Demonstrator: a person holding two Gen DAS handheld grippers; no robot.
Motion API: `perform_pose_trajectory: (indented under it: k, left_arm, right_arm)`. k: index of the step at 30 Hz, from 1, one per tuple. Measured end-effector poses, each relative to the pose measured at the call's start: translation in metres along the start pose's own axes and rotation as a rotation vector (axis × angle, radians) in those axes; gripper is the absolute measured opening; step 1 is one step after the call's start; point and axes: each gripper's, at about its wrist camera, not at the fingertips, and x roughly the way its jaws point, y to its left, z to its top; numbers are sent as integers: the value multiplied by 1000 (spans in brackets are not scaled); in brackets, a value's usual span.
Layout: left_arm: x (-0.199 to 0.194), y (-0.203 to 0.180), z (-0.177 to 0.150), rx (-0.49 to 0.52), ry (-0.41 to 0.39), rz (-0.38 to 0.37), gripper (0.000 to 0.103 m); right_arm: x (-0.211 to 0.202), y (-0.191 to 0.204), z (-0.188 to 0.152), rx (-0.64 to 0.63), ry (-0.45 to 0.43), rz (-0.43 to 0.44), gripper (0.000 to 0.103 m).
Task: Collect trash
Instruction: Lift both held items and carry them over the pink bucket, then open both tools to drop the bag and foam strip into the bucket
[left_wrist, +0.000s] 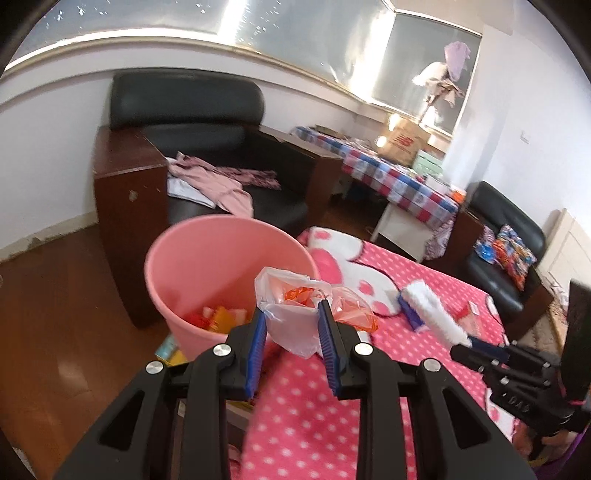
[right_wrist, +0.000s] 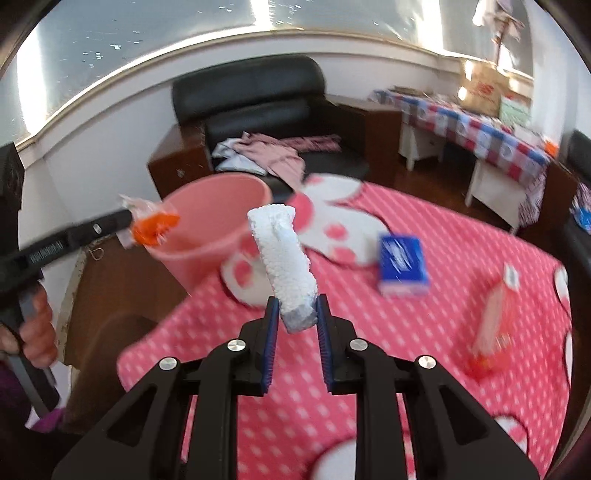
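My left gripper (left_wrist: 291, 310) is shut on a crumpled clear plastic bag (left_wrist: 288, 332) with an orange wrapper inside, held just right of the pink bucket (left_wrist: 192, 266). The bucket stands beside the bed and holds several orange and red scraps. In the right wrist view the left gripper (right_wrist: 127, 221) and its bag hang at the bucket's (right_wrist: 221, 206) rim. My right gripper (right_wrist: 297, 301) is shut on the near end of a white foam block (right_wrist: 284, 254), lifted above the pink dotted bedspread (right_wrist: 369, 350). The left wrist view shows that foam block (left_wrist: 432, 310) too.
A blue box (right_wrist: 402, 258) and a pink-red wrapper (right_wrist: 495, 321) lie on the bedspread. Behind the bucket stands a black armchair (left_wrist: 207, 122) with pink clothes, flanked by wooden cabinets (left_wrist: 125, 206). A table with a checked cloth (left_wrist: 399, 177) and a second armchair (left_wrist: 506, 251) are at the right.
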Motion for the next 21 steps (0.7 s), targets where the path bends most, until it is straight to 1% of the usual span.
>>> perform_pose_trajectory:
  k: [6,10,12,15,18,21]
  left_arm:
    - [5,16,7,-7,-20,57,27]
    - [13,29,12,-20,-15,93,27]
    - [20,36,14,-20,-7,121,27]
    - [29,44,13,-26,10,142,27]
    - [43,52,12,-24,41,169,27]
    - [54,55,12,-23,62,175,27]
  right_arm:
    - [33,43,41,-71,11,51,21]
    - [57,63,56,-101,36,56,21]
    - [73,69,63,-102,68,63,21]
    - [89,74,69,-97,97,68,21]
    - [109,76,74,-77,141,78,21]
    - [122,78,74,-70,172,77,21]
